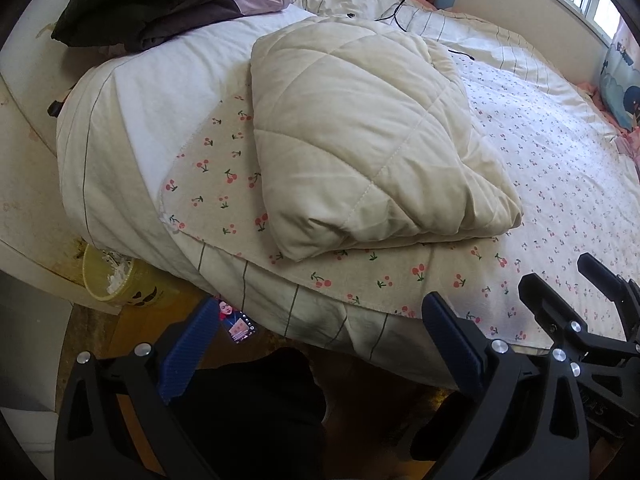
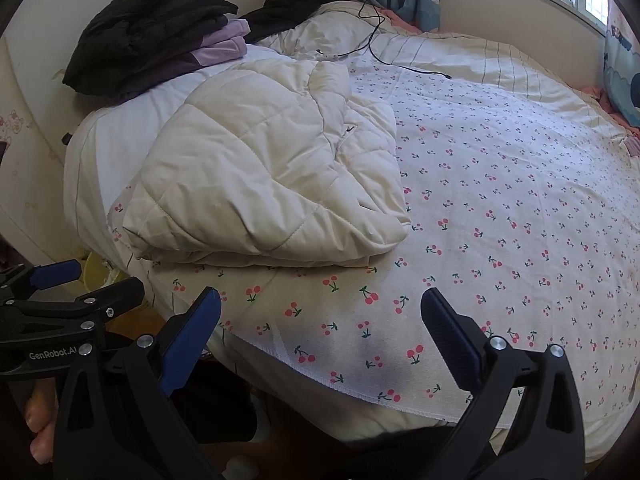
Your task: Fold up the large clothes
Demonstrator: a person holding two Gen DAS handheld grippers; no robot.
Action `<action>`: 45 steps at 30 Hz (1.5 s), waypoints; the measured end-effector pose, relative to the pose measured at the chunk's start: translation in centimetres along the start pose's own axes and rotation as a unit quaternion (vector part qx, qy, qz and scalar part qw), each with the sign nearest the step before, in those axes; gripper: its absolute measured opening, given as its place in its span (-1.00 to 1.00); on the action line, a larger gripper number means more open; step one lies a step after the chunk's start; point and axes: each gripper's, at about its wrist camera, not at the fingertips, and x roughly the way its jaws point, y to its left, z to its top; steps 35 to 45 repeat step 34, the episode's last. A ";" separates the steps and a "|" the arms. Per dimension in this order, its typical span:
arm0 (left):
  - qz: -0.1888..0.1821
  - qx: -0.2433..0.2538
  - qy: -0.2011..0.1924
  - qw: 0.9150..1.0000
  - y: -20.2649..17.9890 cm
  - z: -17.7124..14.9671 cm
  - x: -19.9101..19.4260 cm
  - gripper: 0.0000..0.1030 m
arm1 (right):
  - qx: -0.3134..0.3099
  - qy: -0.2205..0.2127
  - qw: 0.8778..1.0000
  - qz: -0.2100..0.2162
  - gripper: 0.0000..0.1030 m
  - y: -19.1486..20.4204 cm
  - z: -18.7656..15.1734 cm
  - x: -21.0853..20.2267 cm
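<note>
A cream quilted padded garment (image 1: 360, 140) lies folded into a thick bundle on the cherry-print sheet (image 1: 540, 168) of the bed; it also shows in the right wrist view (image 2: 260, 176). My left gripper (image 1: 320, 340) is open and empty, held off the bed's near edge, below the bundle. My right gripper (image 2: 320, 332) is open and empty, over the near edge of the sheet (image 2: 500, 200), short of the bundle. The right gripper shows at the right of the left wrist view (image 1: 568, 280), the left gripper at the left of the right wrist view (image 2: 60, 280).
A pile of dark and lilac clothes (image 1: 168, 0) sits at the bed's far left corner (image 2: 160, 32). A black cable (image 2: 372, 32) lies near the pillow end. A yellow bin (image 1: 120, 280) and a phone (image 1: 238, 322) are on the floor by the bed. Window at far right.
</note>
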 end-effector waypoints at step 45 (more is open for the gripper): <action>0.021 -0.005 -0.051 0.998 -0.3 -0.5 -2.5 0.87 | 0.000 -0.016 1.000 0.003 0.88 0.4 -0.3 -1.6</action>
